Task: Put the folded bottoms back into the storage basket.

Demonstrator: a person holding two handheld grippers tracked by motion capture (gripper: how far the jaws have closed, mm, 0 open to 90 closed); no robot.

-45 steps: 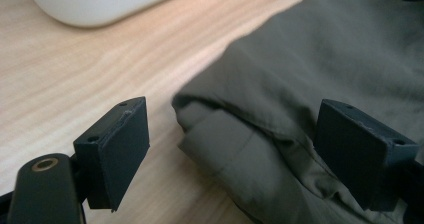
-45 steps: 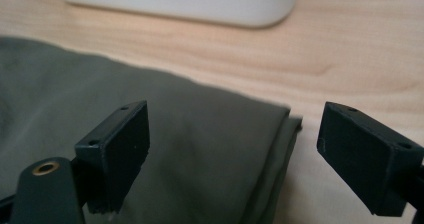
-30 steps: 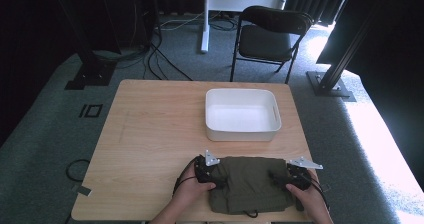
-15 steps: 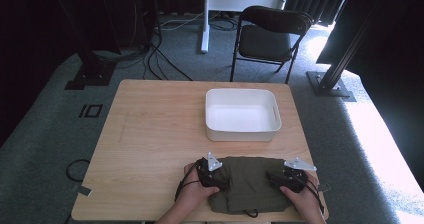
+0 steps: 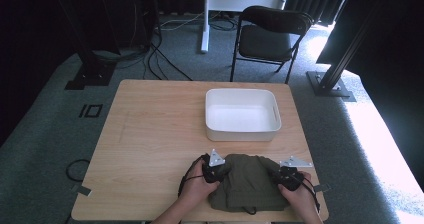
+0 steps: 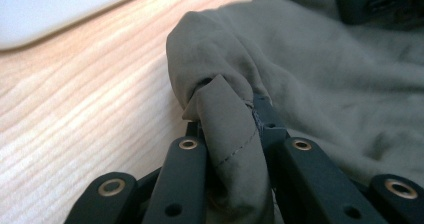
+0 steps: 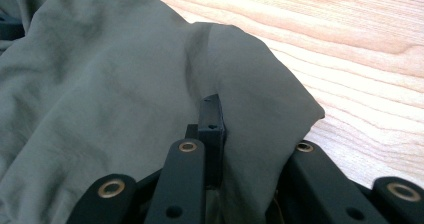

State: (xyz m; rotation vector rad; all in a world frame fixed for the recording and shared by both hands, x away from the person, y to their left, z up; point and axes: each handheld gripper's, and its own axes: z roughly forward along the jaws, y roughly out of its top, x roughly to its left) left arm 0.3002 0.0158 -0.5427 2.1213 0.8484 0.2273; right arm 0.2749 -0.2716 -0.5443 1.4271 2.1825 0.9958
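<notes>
An olive-green cloth (image 5: 247,184) lies bunched at the table's near edge, between the person's two hands. At its left edge, my left gripper (image 5: 216,168) has just been closing. In the left gripper view its jaws (image 6: 227,116) are shut on a stitched fold of the cloth (image 6: 310,74). My right gripper (image 5: 287,174) is at the cloth's right edge and has also just been closing. The right gripper view shows a corner of the cloth (image 7: 100,84) draped over and pinched between the jaws of that gripper (image 7: 245,129).
A white rectangular bin (image 5: 242,114) stands just beyond the cloth, toward the table's far right. The wooden table (image 5: 150,129) has bare surface to the left. A black folding chair (image 5: 267,39) and floor cables lie behind the table.
Both grippers have moved inward toward each other and closed on the cloth's two side edges. The cloth now looks narrower and more bunched.
</notes>
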